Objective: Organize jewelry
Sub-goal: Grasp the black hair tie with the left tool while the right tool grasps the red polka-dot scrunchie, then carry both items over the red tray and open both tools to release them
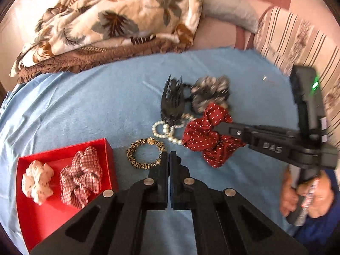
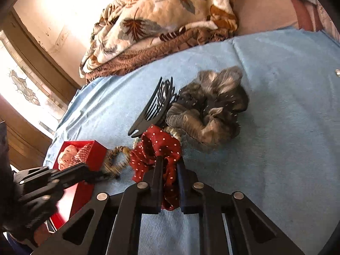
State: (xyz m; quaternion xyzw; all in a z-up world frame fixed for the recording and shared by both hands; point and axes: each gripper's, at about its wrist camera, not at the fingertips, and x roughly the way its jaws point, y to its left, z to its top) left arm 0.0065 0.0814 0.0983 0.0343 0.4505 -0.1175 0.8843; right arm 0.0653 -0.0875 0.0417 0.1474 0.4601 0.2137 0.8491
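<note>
A red box at the lower left holds a white scrunchie and a red checked scrunchie. My left gripper is shut and empty, next to a leopard-print bracelet. My right gripper is shut on a dark red dotted scrunchie; it also shows in the left wrist view. Beside it lie pearl bracelets, a black hair comb and a grey scrunchie.
Everything lies on a blue cloth over a bed. A folded leaf-print blanket lies behind it and a striped pillow at the right. A small metal piece lies on the cloth at the far right.
</note>
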